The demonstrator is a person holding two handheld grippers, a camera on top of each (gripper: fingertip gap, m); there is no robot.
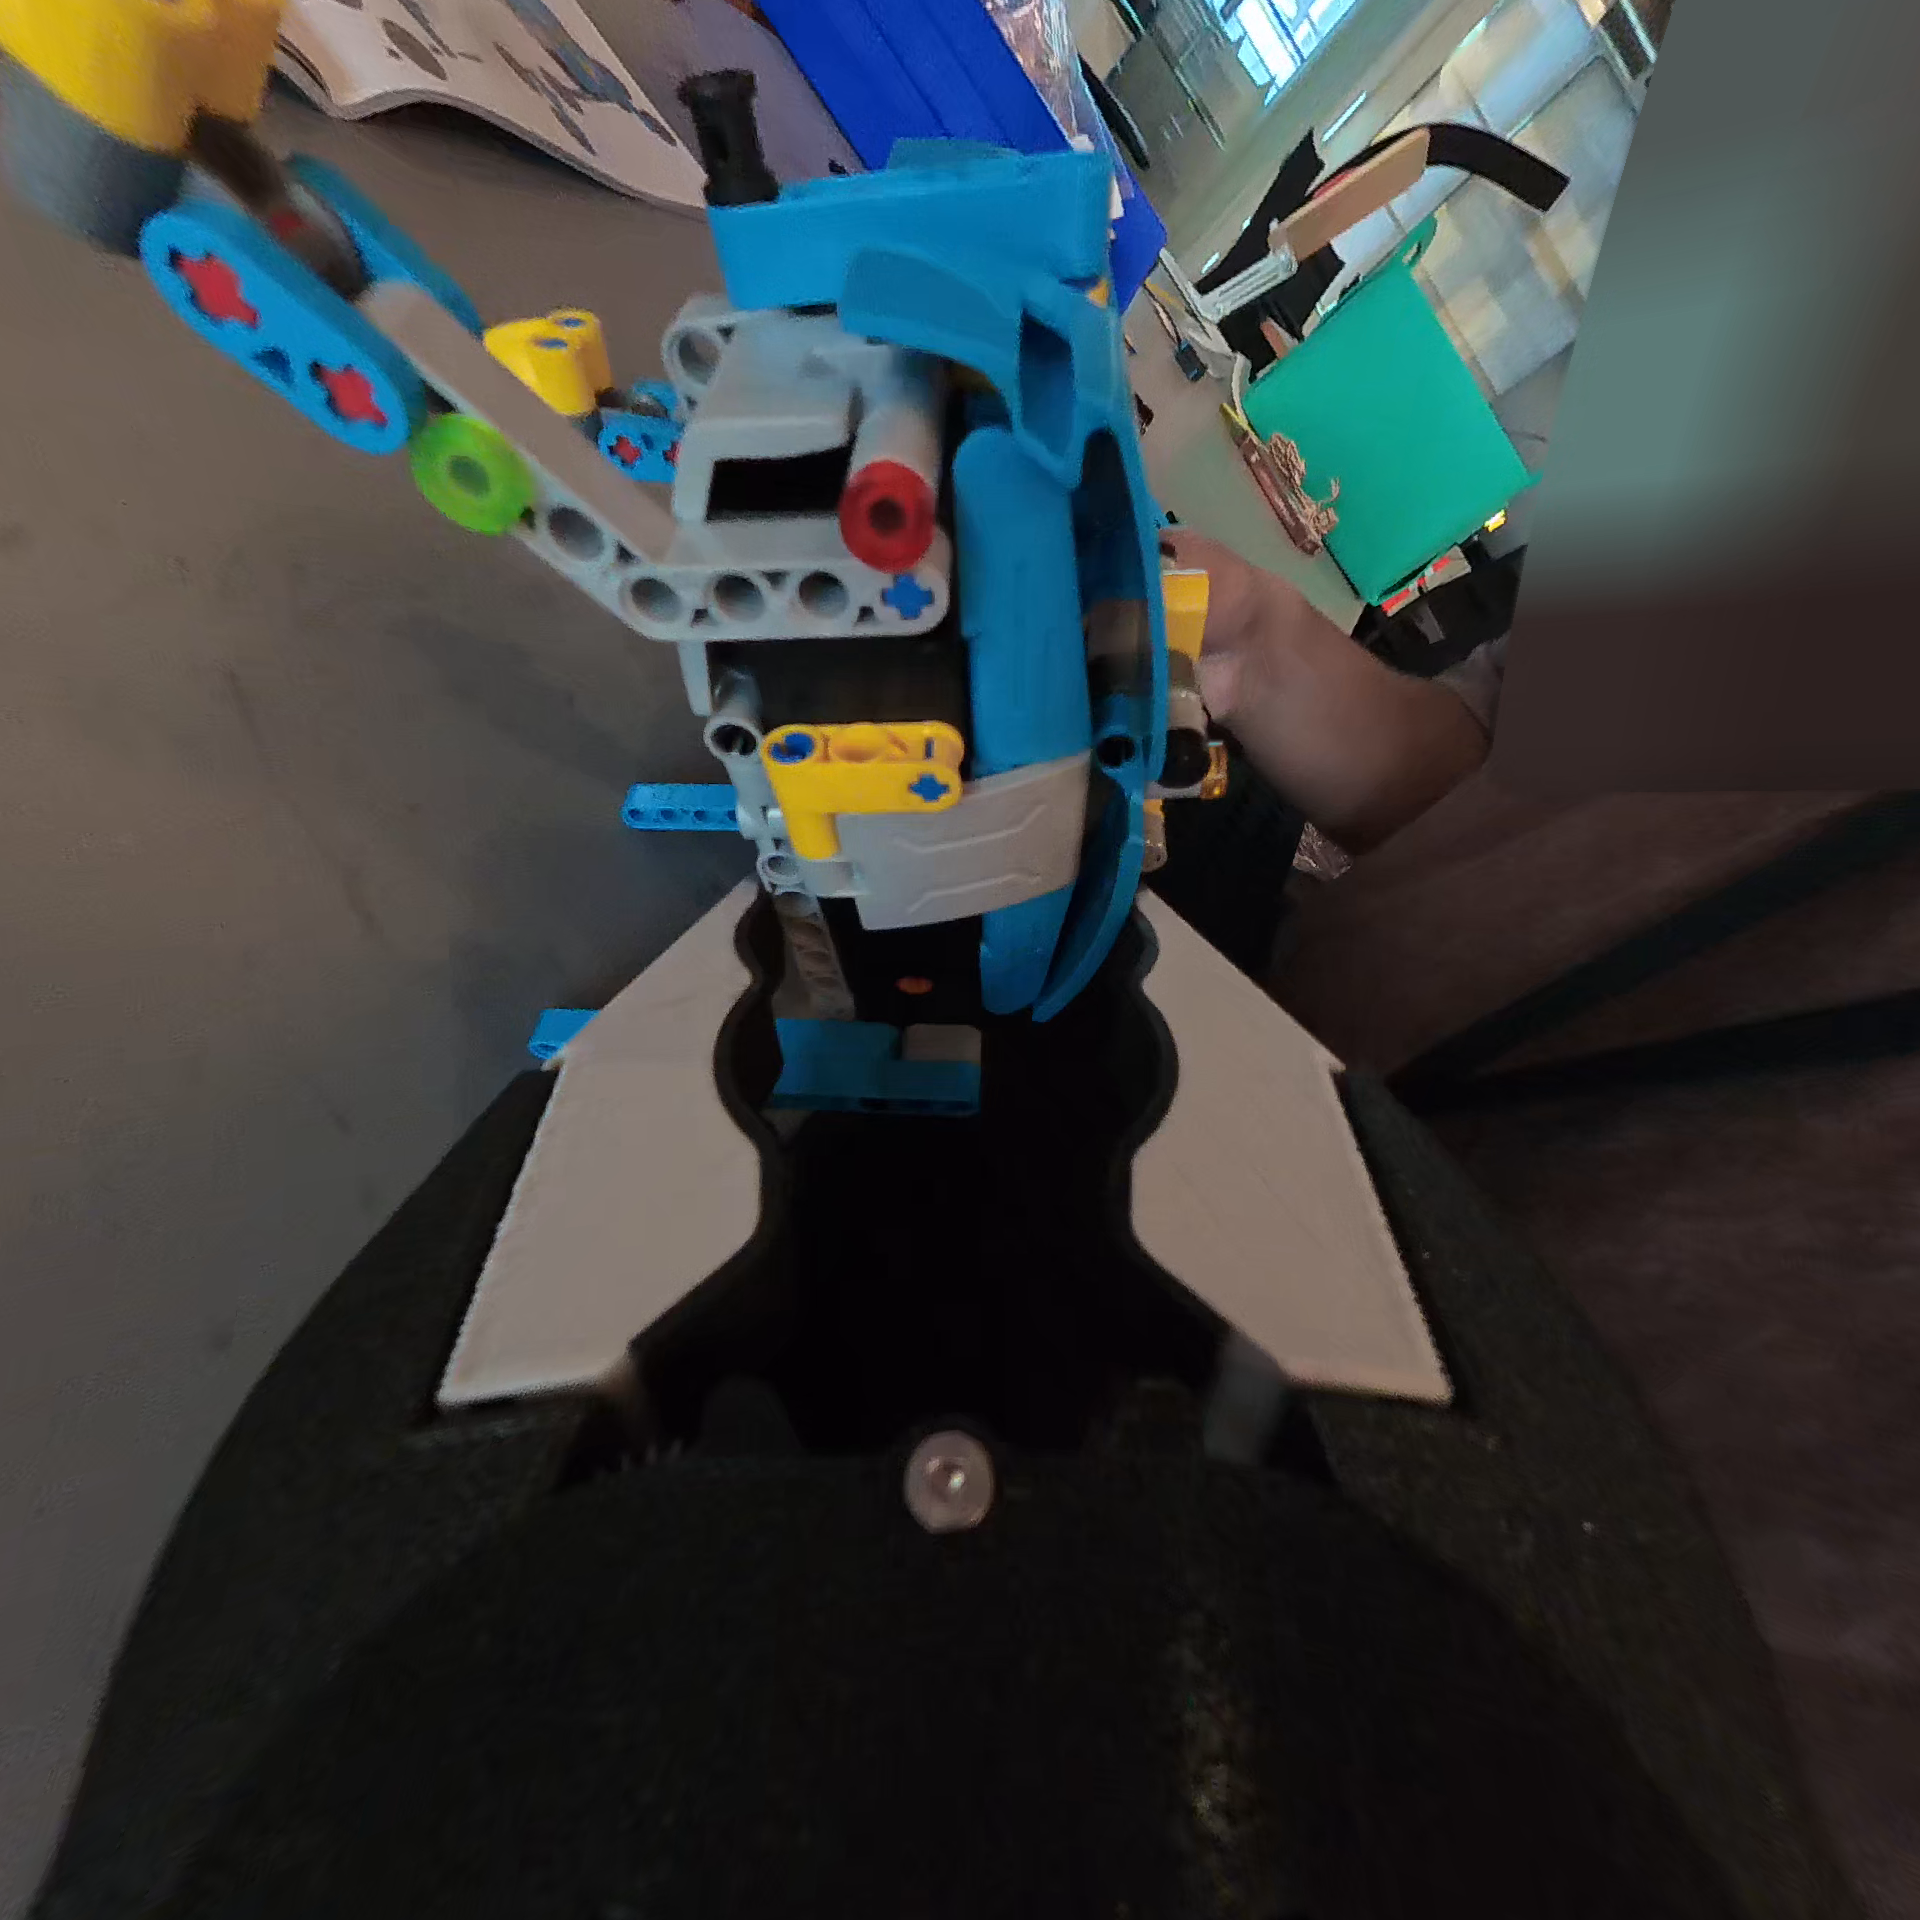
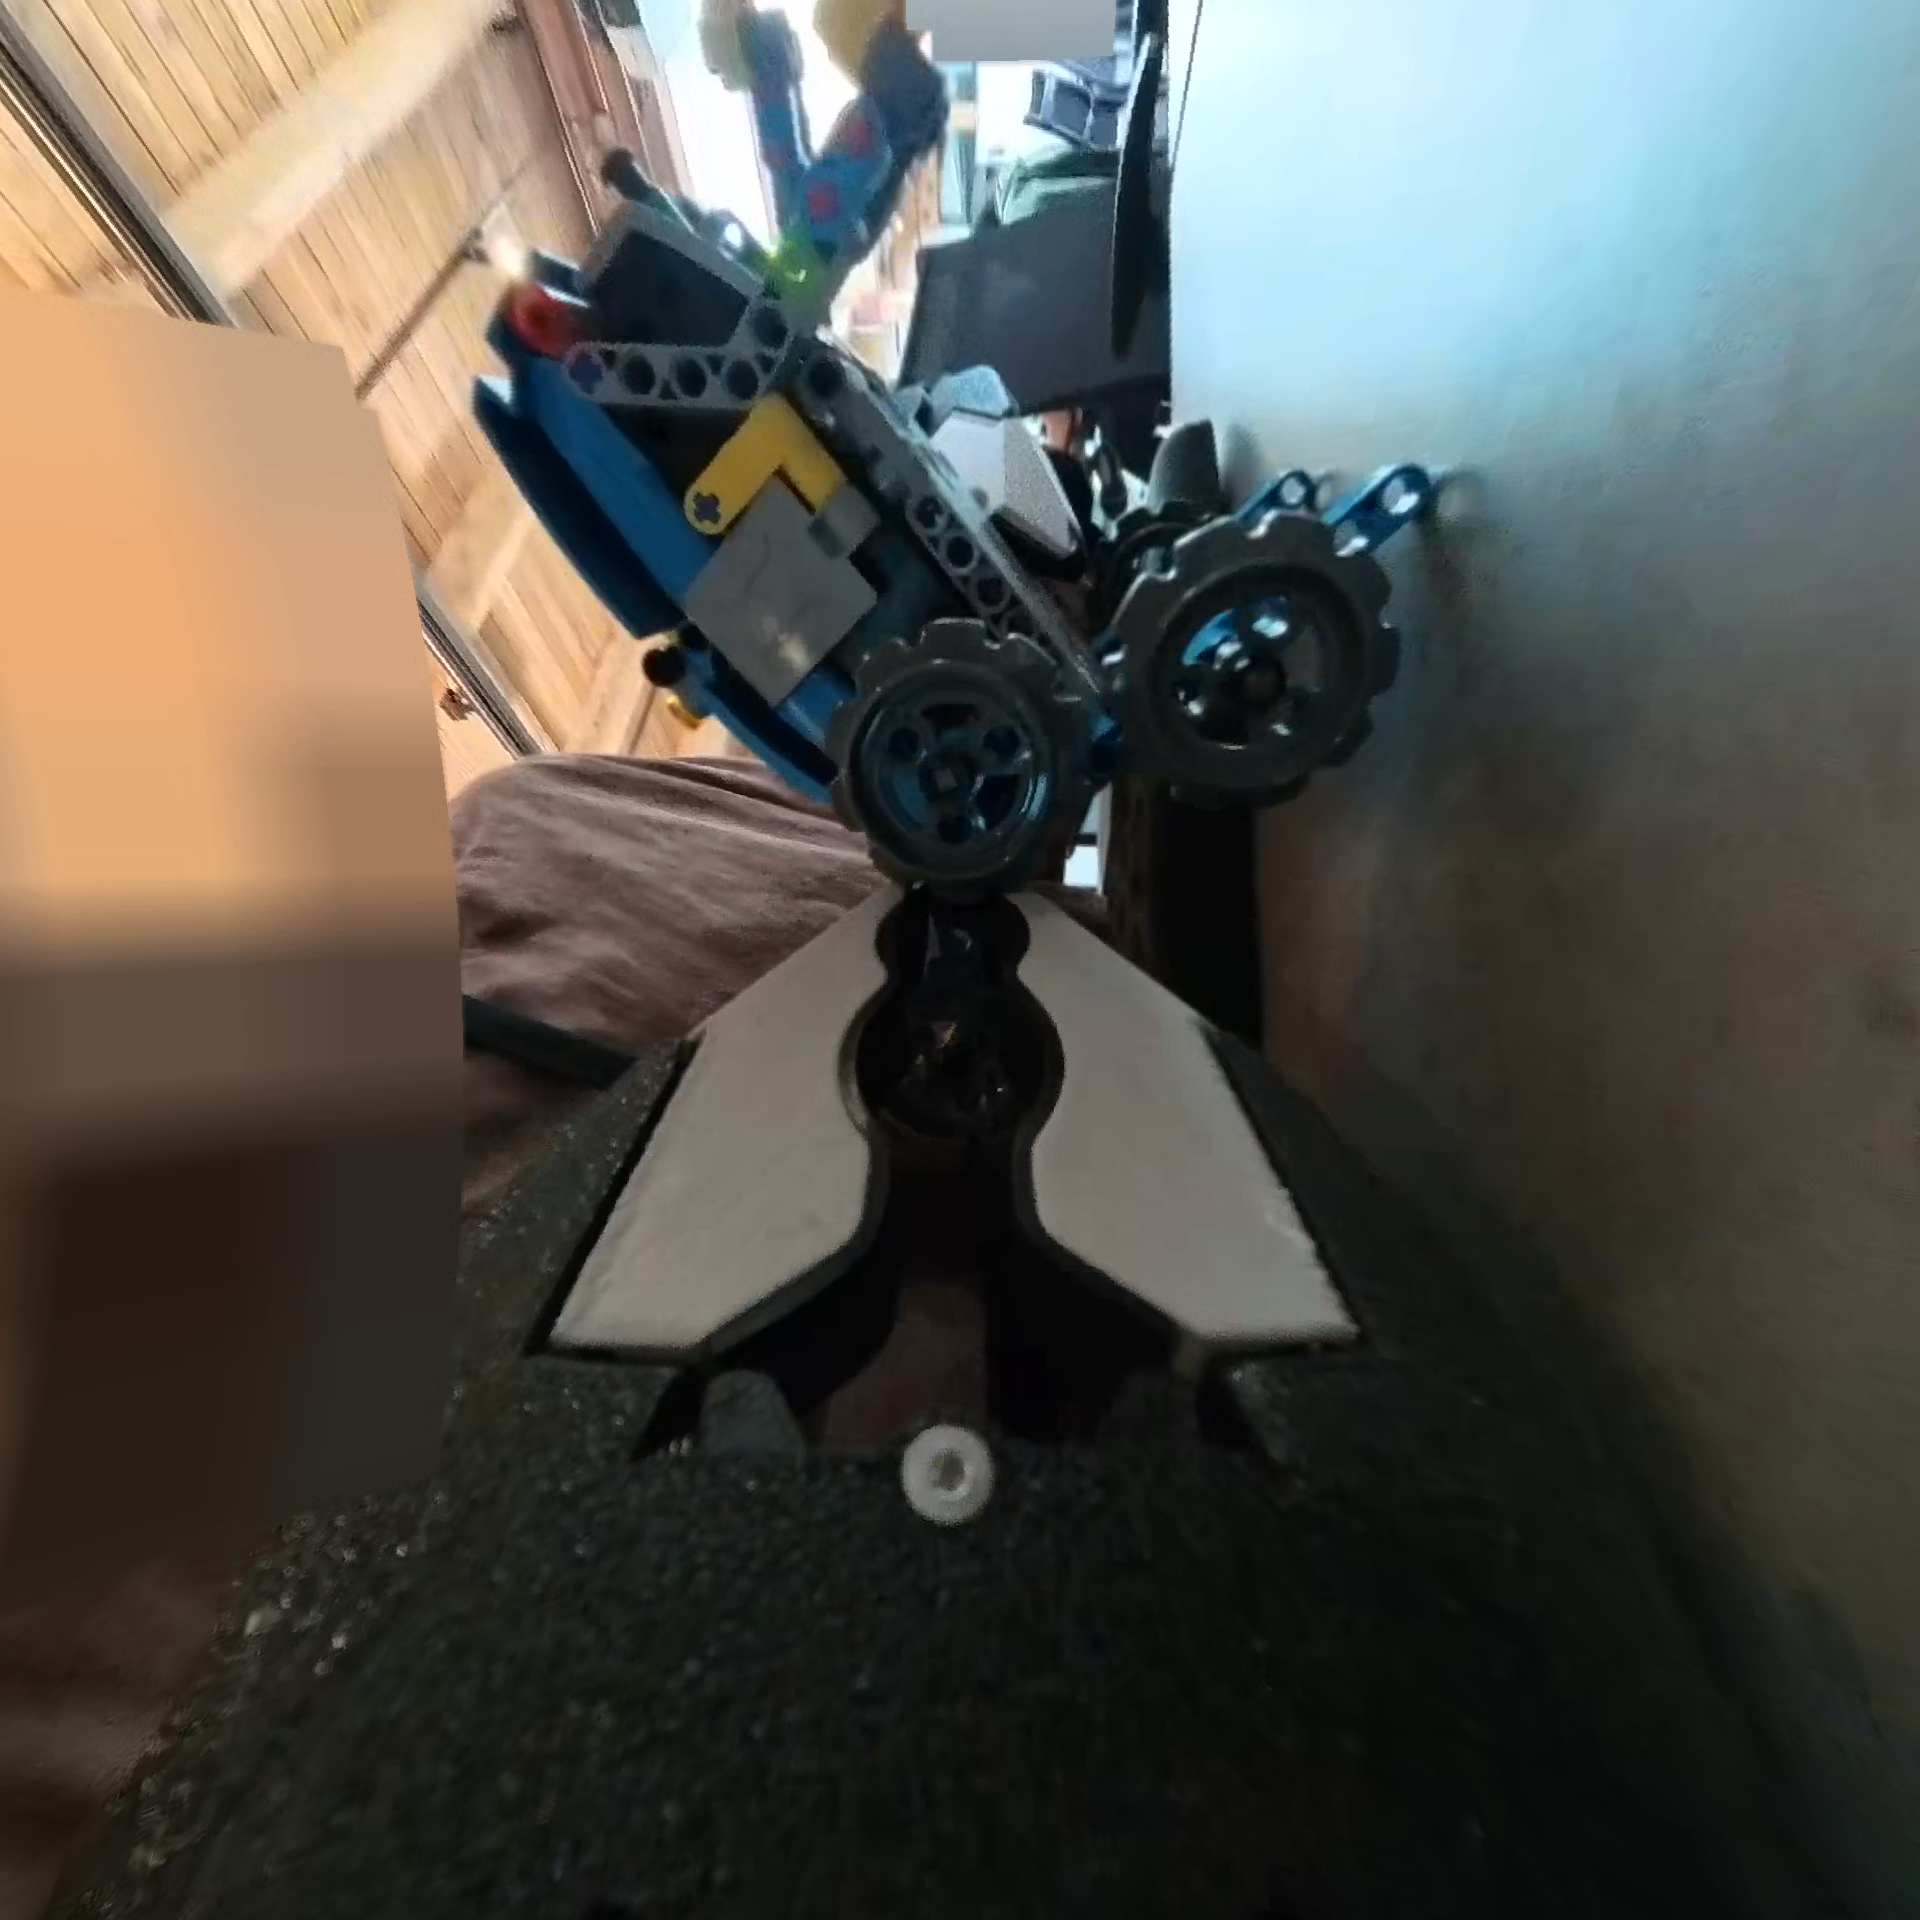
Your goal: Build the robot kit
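The left gripper (image 1: 940,997) clamps the blue brick-built vehicle (image 1: 914,623) by its base, holding it above the table (image 1: 208,727); the right gripper (image 2: 951,935) pinches its near wheel (image 2: 951,758), steadying it.

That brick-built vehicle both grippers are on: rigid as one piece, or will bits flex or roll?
The vehicle is pinned beams and panels, so its core probably stays stiff. The long grey arm with the green disc sticks out and may swing or pop off. The toothed wheel at the right gripper sits on an axle and could turn, making that grip less sure.
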